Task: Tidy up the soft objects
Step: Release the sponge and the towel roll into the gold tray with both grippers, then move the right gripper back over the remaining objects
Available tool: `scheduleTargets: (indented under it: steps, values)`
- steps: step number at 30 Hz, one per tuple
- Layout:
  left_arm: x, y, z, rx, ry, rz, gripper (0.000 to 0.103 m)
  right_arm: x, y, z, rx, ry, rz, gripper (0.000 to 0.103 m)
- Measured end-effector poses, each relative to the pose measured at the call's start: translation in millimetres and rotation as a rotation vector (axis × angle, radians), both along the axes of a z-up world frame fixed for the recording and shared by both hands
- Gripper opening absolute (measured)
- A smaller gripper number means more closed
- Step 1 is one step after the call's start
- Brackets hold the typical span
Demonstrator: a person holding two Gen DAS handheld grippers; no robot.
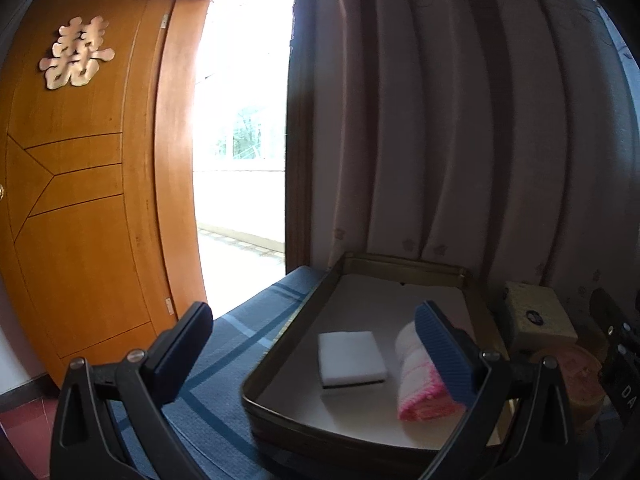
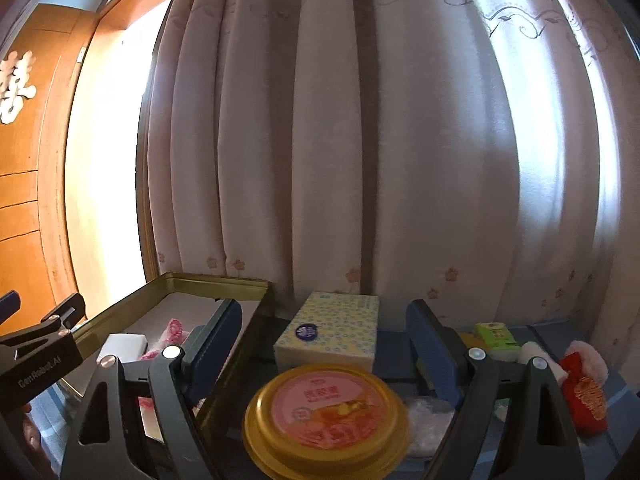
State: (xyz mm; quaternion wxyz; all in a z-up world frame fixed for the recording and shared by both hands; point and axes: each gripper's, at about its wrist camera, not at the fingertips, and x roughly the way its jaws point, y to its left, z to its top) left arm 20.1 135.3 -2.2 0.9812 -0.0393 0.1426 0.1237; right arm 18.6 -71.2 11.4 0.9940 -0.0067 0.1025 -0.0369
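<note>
Rolled towel (image 1: 420, 376), white with pink stripes and a pink end, lies in the gold-rimmed tray (image 1: 404, 261) just right of a flat white sponge (image 1: 352, 358); its long axis runs from the near rim toward the curtain. Left tool (image 1: 316, 348) released, jaws wide, nothing between the pads. Right tool (image 2: 324, 344) likewise released, over a round yellow tub (image 2: 326, 412). Only the right view shows the tissue pack (image 2: 332, 328), green packet (image 2: 496, 334) and red pouch (image 2: 586, 398) on the blue table (image 2: 392, 350)
</note>
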Motion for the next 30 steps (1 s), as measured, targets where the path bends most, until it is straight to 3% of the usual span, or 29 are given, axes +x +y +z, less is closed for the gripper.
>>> scheduleTargets:
  steps: [19,30]
  values:
    - [-20.3,-77.0,1.9,0.028,0.004,-0.231,0.102,-27.5,-58.0,-1.0,-0.014,0.0,-0.101,0.086]
    - [-37.6,-117.3,4.9,0.062,0.007,-0.334,0.102,-53.0,-131.9,-5.6,0.051,0.04,-0.229,0.086]
